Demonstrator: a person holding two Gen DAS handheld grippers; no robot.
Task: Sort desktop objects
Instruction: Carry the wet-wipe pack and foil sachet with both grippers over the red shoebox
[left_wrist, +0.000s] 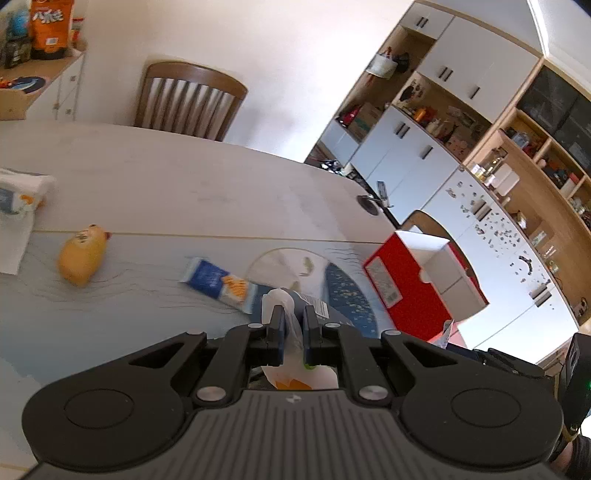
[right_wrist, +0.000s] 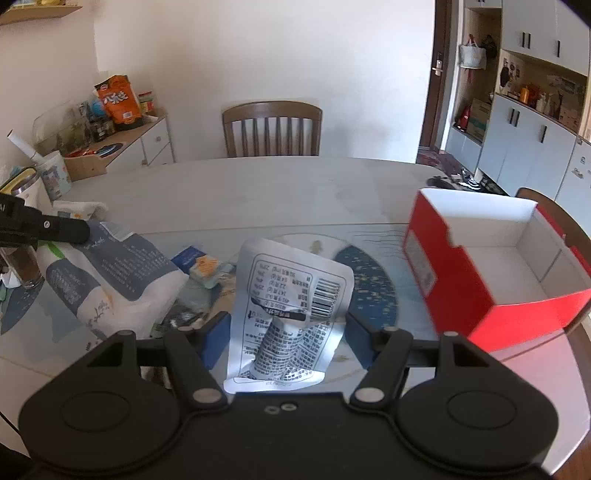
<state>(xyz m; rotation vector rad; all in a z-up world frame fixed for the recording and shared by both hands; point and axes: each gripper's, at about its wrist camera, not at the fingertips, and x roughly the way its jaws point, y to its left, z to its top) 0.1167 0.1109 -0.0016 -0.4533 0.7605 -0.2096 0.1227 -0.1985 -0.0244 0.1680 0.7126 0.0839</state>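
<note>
The silver pouch (right_wrist: 291, 306), label side w/ barcode facing up, stood between the blue pads of the right tool (right_wrist: 286, 334), which was clamped on its lower sides, jaws fairly wide apart because the pouch is wide; it hung above the bench (right_wrist: 258, 184), off the surface as far as I could judge. Just to its right sat the red box (right_wrist: 491, 273), open-topped, white inside, nothing showing in the part I could see, prob. the drop spot. To the left, the left tool (left_wrist: 293, 325) was pinched tight together on the thin top edge of a white-and-grey bag (right_wrist: 110, 280), which looked part-lifted and sagging. Beyond it a blue snack packet (left_wrist: 221, 282) lay flat on the bench, and a yellow plush toy (left_wrist: 83, 258) lay further out, well apart from the rest. A wooden chair (right_wrist: 271, 129) stood at the far side. Risks from here, imo: the pouch is slick foil and gripped low, so its top could flop or the whole thing slide out mid-carry; it might also catch the box's near wall if brought in too low. The bag hangs from a thin pinch of film, so it could slip free.
</note>
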